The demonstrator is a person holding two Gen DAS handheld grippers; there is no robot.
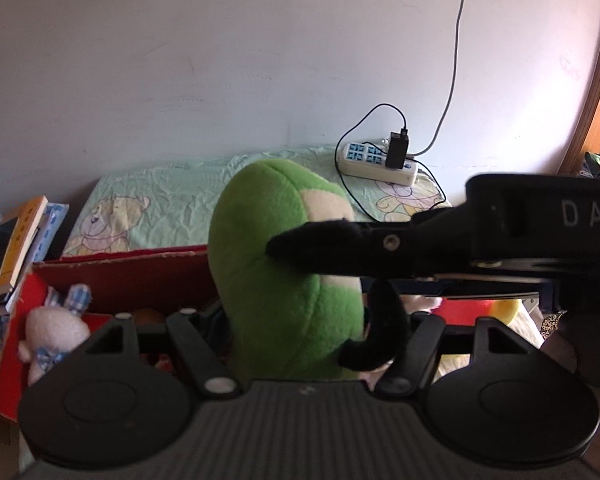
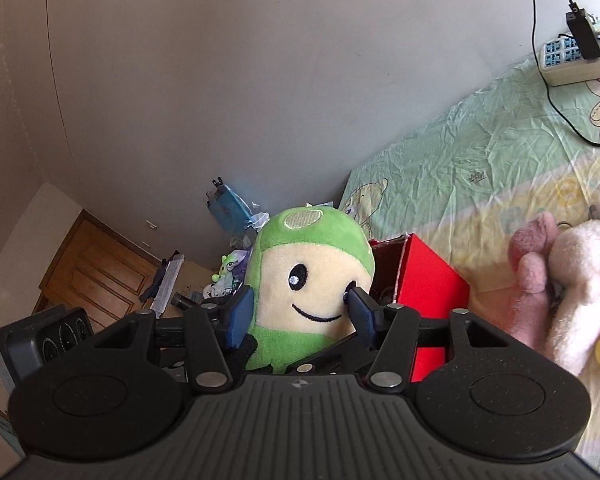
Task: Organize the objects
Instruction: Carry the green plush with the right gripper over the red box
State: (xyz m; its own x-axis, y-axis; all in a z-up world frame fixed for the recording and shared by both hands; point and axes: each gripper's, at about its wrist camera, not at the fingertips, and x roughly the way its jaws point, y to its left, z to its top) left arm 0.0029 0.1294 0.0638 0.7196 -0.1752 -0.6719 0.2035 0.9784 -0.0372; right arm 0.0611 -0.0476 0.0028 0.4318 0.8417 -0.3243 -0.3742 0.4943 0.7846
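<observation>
A green plush toy (image 1: 276, 248) with a cream face (image 2: 312, 276) hangs in the air, held from two sides. In the right wrist view my right gripper (image 2: 300, 312) has its blue pads (image 2: 240, 314) pressed on both sides of the face. In the left wrist view the toy's green back fills the space between the arms of my left gripper (image 1: 296, 316), whose fingertips are hidden behind the plush. The right gripper (image 1: 340, 292) reaches in there from the right, one black finger (image 1: 312, 248) lying on the toy's side.
A red cardboard box (image 1: 120, 276) stands below, with a white bunny plush (image 1: 56, 328) inside. Behind it lies a green bear-print bed sheet (image 1: 160, 200) with a power strip (image 1: 376, 164) and cables. Books (image 1: 12, 248) are stacked at left. Pink and white plush toys (image 2: 572, 280) lie on the bed.
</observation>
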